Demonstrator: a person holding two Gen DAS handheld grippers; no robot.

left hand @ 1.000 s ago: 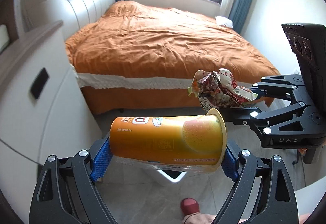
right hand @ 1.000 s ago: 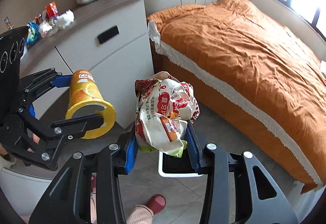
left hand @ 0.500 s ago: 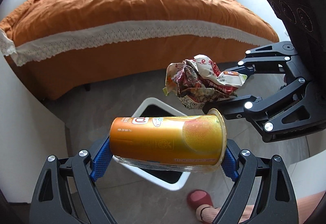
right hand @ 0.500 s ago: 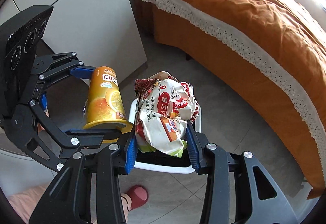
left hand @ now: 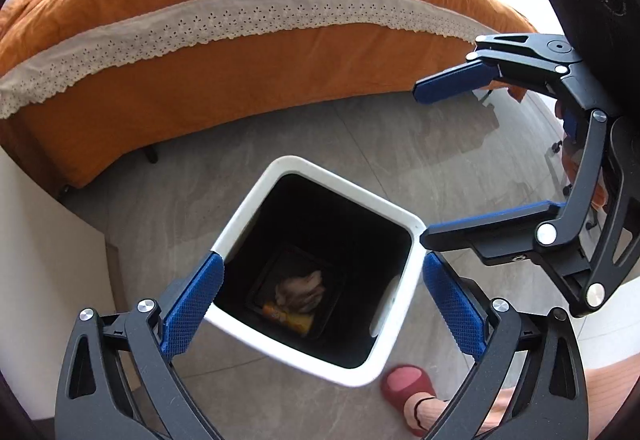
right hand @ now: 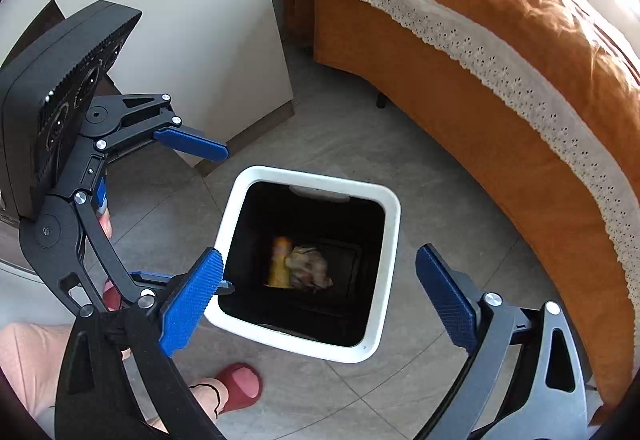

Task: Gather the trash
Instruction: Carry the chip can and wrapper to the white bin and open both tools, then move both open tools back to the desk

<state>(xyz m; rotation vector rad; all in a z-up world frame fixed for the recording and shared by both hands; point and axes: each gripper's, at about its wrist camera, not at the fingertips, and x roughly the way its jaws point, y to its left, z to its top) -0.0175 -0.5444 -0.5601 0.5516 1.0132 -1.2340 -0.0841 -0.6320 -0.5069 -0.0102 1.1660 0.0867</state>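
A white square trash bin (left hand: 240,218) with a black inside stands on the grey tile floor; it also shows in the right wrist view (right hand: 390,260). At its bottom lie the orange can (right hand: 280,260) and the crumpled snack wrapper (right hand: 310,266), also seen in the left wrist view as wrapper (left hand: 300,290) and can (left hand: 294,321). My left gripper (left hand: 322,298) is open and empty above the bin. My right gripper (right hand: 320,294) is open and empty above the bin too. Each gripper shows in the other's view: right (left hand: 424,166), left (right hand: 226,220).
The bed with an orange cover and lace trim (left hand: 224,16) runs along the far side, also seen in the right wrist view (right hand: 500,52). A white cabinet (right hand: 180,0) stands at the left. A foot in a red slipper (left hand: 408,384) is beside the bin.
Both grippers opened over the bin. The orange can and the snack wrapper fell out of them and now lie at the bin's bottom. Both views tilted further down.
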